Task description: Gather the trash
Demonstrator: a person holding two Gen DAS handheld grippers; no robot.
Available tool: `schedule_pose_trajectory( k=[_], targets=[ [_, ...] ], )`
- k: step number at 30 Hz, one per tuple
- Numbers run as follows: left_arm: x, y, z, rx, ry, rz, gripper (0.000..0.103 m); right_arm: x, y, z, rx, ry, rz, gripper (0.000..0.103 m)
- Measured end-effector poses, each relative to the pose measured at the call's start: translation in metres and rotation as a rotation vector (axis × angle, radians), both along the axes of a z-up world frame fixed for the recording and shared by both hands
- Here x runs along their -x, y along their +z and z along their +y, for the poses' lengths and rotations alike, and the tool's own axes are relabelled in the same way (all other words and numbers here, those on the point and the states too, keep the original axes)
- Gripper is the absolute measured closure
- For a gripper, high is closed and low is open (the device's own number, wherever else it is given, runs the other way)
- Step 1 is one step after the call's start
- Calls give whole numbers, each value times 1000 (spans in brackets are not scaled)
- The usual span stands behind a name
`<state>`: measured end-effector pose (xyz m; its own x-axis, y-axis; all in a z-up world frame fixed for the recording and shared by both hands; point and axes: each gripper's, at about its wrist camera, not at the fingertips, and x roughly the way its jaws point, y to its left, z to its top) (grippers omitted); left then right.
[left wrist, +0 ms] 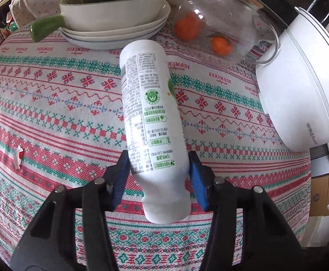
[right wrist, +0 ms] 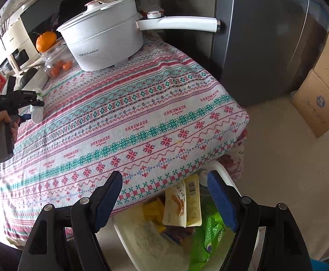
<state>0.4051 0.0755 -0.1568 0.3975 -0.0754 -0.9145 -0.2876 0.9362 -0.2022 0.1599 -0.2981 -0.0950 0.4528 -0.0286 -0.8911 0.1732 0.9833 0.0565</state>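
Left gripper (left wrist: 158, 176) clamped on the bottle (left wrist: 152, 122); right gripper (right wrist: 164, 201) apart and empty.

The left pads press either side of the bottle low on its body, near the cap end, with the rest lying out over the tablecloth (left wrist: 51, 113). It looks like light, smooth plastic, probably empty and a bit slippery, so a grip nearer mid-body would likely tip less. It is white, with grey print and green badges. The right gripper hangs above the bin (right wrist: 221, 176) of wrappers beside the table.
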Motion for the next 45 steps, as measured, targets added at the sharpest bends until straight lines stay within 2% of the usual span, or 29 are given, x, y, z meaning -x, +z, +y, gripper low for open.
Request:
schedule_pose_trajectory(
  k=[6, 11, 16, 18, 23, 27, 33, 34, 35, 37, 39, 43, 45],
  targets=[
    [43, 9, -23, -9, -148, -40, 51, 6, 8, 0, -4, 3, -20, 24],
    [100, 35, -60, -45, -348, -95, 51, 17, 19, -9, -21, -18, -53, 24],
    [166, 64, -110, 10, -554, -167, 52, 35, 31, -25, -42, -61, -85, 24],
    [177, 76, -134, 38, -638, -188, 52, 43, 35, -31, -51, -80, -95, 24],
    [227, 81, -202, 108, -828, -202, 52, 61, 44, -46, -73, -124, -122, 24],
    [251, 79, -244, 119, -942, -212, 52, 74, 50, -54, -72, -144, -137, 24],
    [270, 57, -282, 124, -1015, -133, 52, 89, 52, -72, -86, -187, -146, 24],
    [271, 55, -284, 121, -1015, -130, 49, 90, 52, -75, -90, -191, -146, 23],
    [272, 57, -284, 116, -1013, -134, 45, 92, 52, -77, -93, -194, -147, 23],
    [273, 64, -280, 99, -990, -172, 18, 95, 53, -80, -94, -199, -150, 23],
    [274, 73, -271, 74, -961, -219, 14, 98, 54, -82, -95, -203, -153, 23],
    [276, 81, -246, -5, -855, -245, 1, 99, 54, -79, -88, -194, -148, 23],
    [281, 83, -232, -62, -785, -248, 1, 100, 54, -71, -67, -173, -146, 23]
  ],
)
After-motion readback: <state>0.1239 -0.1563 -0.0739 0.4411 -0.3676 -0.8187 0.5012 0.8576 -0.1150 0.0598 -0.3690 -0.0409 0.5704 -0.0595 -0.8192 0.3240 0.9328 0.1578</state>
